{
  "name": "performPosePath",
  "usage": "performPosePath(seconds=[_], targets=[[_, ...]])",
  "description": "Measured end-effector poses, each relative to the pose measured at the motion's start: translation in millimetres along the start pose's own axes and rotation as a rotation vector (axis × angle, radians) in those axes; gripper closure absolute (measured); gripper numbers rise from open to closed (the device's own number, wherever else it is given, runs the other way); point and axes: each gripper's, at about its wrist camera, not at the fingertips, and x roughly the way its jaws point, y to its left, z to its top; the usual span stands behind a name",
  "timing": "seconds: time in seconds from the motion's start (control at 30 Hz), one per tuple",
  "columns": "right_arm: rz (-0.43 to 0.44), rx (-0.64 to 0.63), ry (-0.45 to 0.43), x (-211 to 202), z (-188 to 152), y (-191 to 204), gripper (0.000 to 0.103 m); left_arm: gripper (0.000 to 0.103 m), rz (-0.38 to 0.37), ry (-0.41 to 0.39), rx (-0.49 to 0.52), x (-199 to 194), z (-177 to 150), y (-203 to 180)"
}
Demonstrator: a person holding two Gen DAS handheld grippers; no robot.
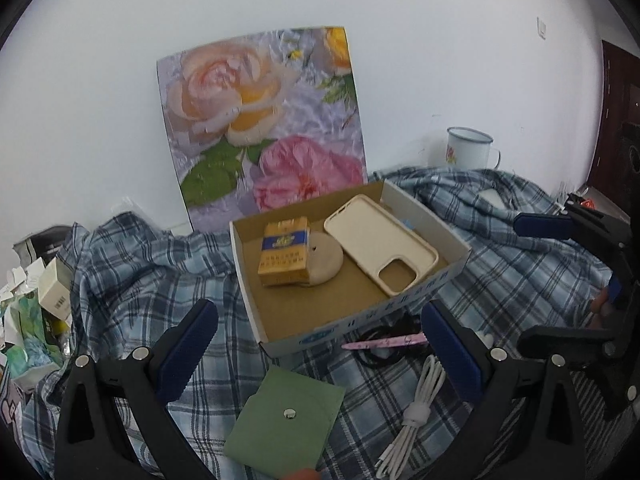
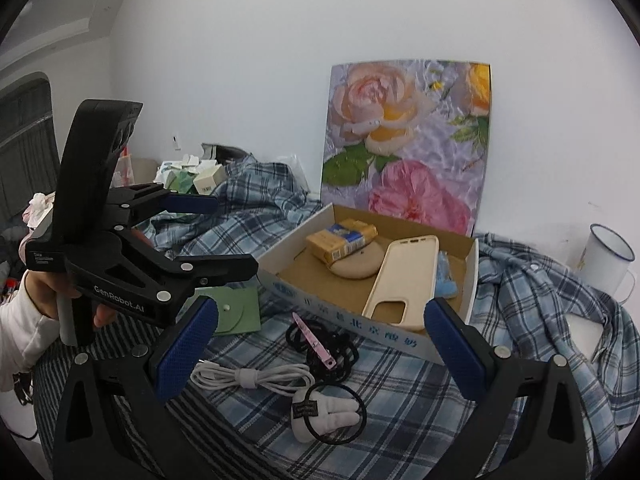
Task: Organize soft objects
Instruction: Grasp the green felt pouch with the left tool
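A shallow cardboard box (image 1: 416,292) (image 2: 280,270) sits on a plaid cloth. It holds a yellow pack (image 1: 285,250) (image 2: 340,242), a beige round pad (image 1: 328,260) (image 2: 356,266), a cream phone case (image 1: 380,242) (image 2: 404,280) and a blue soft item (image 2: 445,278). In front lie a green pouch (image 1: 286,420) (image 2: 236,312), a white coiled cable (image 1: 416,408) (image 2: 248,378), a pink clip (image 1: 384,343) (image 2: 314,340) on black hair ties (image 2: 340,354), and a white plush hair tie (image 2: 320,414). My left gripper (image 1: 320,348) (image 2: 224,236) is open above the pouch. My right gripper (image 2: 320,344) (image 1: 532,280) is open above the clip.
A floral canvas (image 1: 264,120) (image 2: 408,140) leans on the wall behind the box. An enamel mug (image 1: 466,148) (image 2: 606,260) stands at the right. Tissue packs and a small carton (image 1: 56,288) (image 2: 208,178) pile up at the left. The plaid cloth (image 1: 160,272) (image 2: 520,292) is rumpled around the box.
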Motion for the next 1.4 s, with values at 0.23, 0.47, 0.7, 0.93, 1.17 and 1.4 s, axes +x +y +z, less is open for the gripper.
performPosePath(seconds=[0.23,0.47,0.7,0.93,1.17,1.4], targets=[[-0.008,0.005,0.042,11,-8,-3,0.0,0.0,-0.001,0.053,0.027,13,-12,0],[-0.014,-0.023,0.087,21,-13,2,0.0,0.0,0.016,0.127,0.055,20,-38,9],[-0.008,-0.032,0.133,33,-19,4,0.0,0.0,-0.012,0.206,0.015,29,-57,27],[-0.009,-0.03,0.173,42,-25,3,0.0,0.0,-0.014,0.29,0.006,43,-67,35],[-0.013,-0.039,0.199,47,-28,4,0.0,0.005,-0.042,0.356,-0.004,53,-74,38],[-0.012,-0.035,0.204,47,-28,2,0.0,0.023,-0.091,0.379,-0.015,58,-78,41]])
